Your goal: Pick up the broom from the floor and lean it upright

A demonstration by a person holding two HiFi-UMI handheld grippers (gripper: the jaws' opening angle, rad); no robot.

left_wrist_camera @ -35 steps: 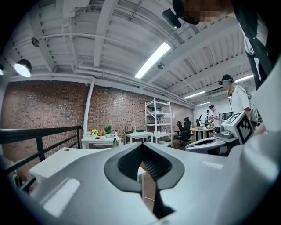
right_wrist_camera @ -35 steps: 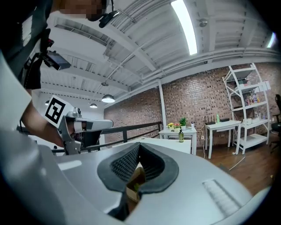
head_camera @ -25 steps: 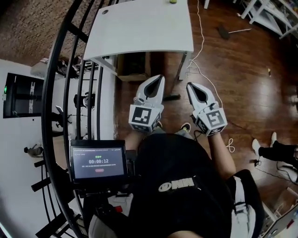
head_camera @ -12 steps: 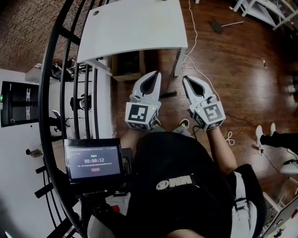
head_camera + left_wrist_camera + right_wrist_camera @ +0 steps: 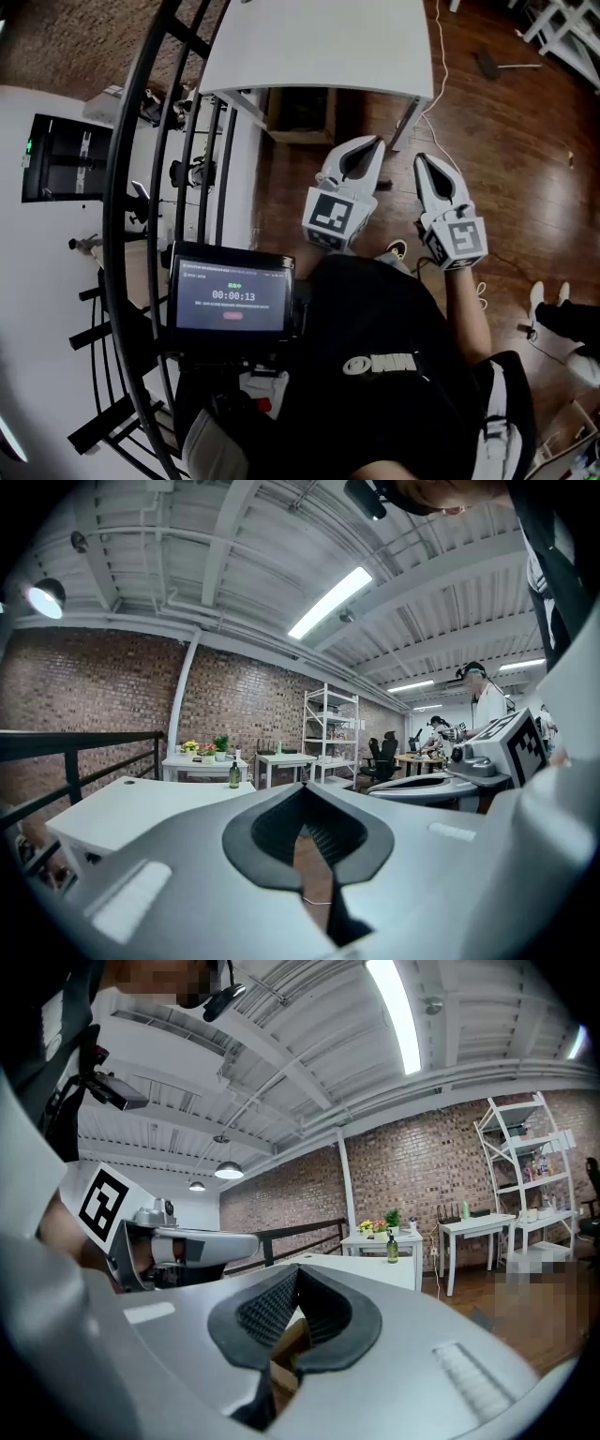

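Observation:
A dark broom head with a thin pale handle (image 5: 497,66) lies on the wooden floor at the far top right of the head view, well away from both grippers. My left gripper (image 5: 368,143) and right gripper (image 5: 420,159) are held side by side in front of the person's body, pointing roughly level toward the white table. Both are shut with nothing between the jaws. The left gripper view shows its jaws (image 5: 305,794) meeting over bare floor. In the right gripper view the jaws (image 5: 298,1274) are also together. The broom appears in neither gripper view.
A white table (image 5: 319,47) stands ahead, with a cardboard box (image 5: 300,117) under it. A black curved railing (image 5: 141,141) runs along the left. A timer screen (image 5: 232,295) sits at the person's chest. A white cable (image 5: 439,84) trails over the floor. Someone's shoes (image 5: 548,305) show at right.
The head view has swung, so table and grippers sit further right in the frame. Both grippers stay side by side, shut, and have barely moved.

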